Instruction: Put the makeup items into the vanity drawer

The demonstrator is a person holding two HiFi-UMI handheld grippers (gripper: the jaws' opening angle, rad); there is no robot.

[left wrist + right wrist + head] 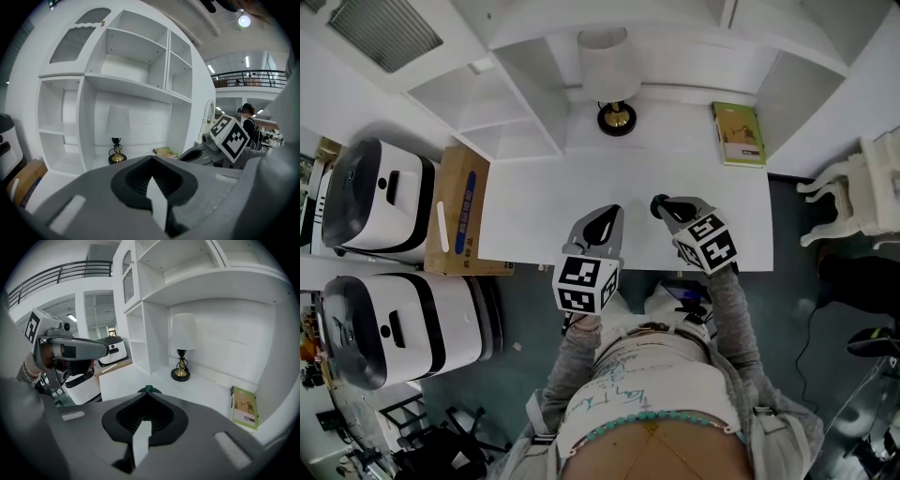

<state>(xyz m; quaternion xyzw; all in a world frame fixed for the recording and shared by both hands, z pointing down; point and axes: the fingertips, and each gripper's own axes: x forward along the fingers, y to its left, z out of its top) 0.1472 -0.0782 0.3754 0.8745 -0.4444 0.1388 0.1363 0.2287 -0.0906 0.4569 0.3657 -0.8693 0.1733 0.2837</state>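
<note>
My right gripper (663,207) hovers over the white vanity desktop (544,202), right of its middle, jaws closed. A small dark green item (148,389) peeks out past the closed tips; in the head view this dark item (657,203) is a round spot at the tip. My left gripper (612,214) is just to its left over the desktop near the front edge, shut, with nothing visible in it. In the left gripper view, the left gripper (152,159) points at the shelves. I see no drawer and no other makeup item.
A lamp (616,111) stands at the back of the desk and a green book (738,133) lies at the back right. Open white shelves (502,103) flank the left. A cardboard box (459,211) and two white appliances (375,197) stand left of the desk, and a white chair (862,192) on the right.
</note>
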